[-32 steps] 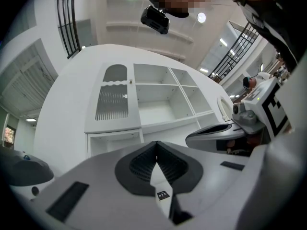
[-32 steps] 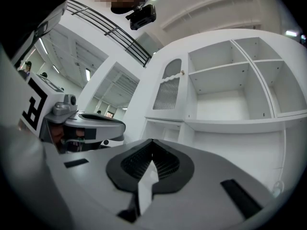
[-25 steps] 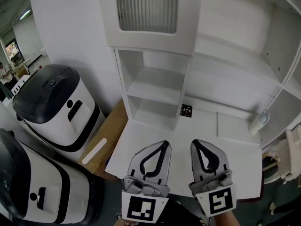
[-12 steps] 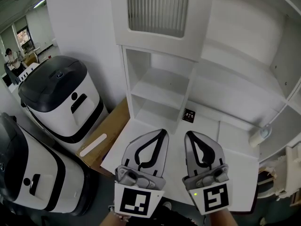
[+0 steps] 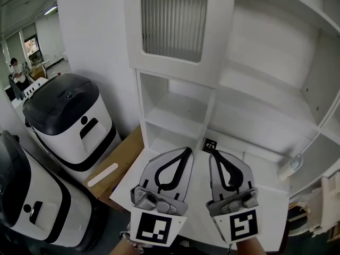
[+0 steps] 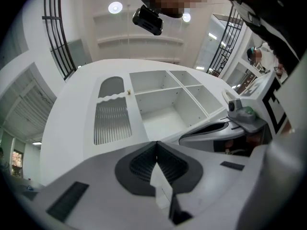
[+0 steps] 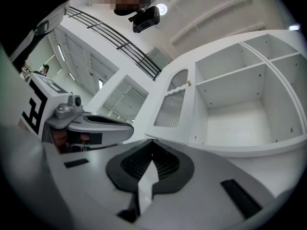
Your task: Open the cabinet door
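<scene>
A white worktop (image 5: pixel 263 166) runs under white open shelves (image 5: pixel 175 110). Black-and-white bins (image 5: pixel 66 116) and a cardboard sheet (image 5: pixel 119 163) stand to its left. The cabinet door (image 5: pixel 172 20), with a ribbed glass panel, sits at the far side above the shelves. The left gripper (image 5: pixel 185 151) and right gripper (image 5: pixel 217 154) hover side by side over the near worktop. Each gripper's fingers (image 6: pixel 139 164) are clenched together on nothing, well apart from the door.

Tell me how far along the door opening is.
Done: nothing; the door looks shut. In hand: nothing; the left gripper and right gripper are both shut and empty, side by side over the desk, below the door and apart from it. Left: reach the knob, grip it and swing the door open.
</scene>
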Demonstrator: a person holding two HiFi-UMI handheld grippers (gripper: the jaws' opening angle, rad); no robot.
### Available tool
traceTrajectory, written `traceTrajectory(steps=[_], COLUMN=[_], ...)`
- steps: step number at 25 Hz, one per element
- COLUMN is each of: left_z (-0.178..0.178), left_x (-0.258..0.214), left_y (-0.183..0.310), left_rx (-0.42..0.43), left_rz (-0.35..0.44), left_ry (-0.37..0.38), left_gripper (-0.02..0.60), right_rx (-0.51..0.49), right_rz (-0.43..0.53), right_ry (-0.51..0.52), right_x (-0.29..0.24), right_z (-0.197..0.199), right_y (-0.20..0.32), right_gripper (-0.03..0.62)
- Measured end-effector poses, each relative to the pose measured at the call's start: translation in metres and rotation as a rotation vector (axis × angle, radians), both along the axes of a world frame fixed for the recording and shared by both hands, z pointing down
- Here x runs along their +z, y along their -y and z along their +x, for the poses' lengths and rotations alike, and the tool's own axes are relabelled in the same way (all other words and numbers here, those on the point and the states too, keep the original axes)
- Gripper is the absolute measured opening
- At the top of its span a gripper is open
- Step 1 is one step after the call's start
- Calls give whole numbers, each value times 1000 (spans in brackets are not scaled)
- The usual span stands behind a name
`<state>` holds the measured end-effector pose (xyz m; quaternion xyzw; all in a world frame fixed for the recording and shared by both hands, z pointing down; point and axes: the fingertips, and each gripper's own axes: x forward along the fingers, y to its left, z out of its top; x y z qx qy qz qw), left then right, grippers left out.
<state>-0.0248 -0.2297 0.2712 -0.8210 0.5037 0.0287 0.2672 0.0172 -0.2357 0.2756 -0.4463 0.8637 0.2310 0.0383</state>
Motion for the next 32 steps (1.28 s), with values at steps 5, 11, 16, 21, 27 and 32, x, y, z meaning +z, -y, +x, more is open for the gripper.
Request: traceTrajectory(steps=[5, 11, 16, 21, 27, 32], left_z=[7, 16, 19, 20, 24, 30], left_x=[-20, -46, -67, -84, -102, -123], left_y=[9, 16, 24, 32, 44, 54], left_rx=[3, 21, 28, 34, 40, 50], left_rz=[47, 111, 151, 171, 211, 254], left_ry=[18, 28, 34, 37, 42, 45], left_gripper=[2, 2, 2, 2, 2, 2], right_rx=[-3, -15, -31, -12, -49, -6], right_rz=[39, 76, 124, 148, 198, 211], right_ry=[20, 36, 58, 46, 76, 42], right_x=[-20, -47, -72, -88, -114, -125], right_z=[8, 13, 16, 20, 19, 26], right_y=[9, 19, 26, 36, 38, 49], right_gripper=[0, 0, 0, 0, 0, 0])
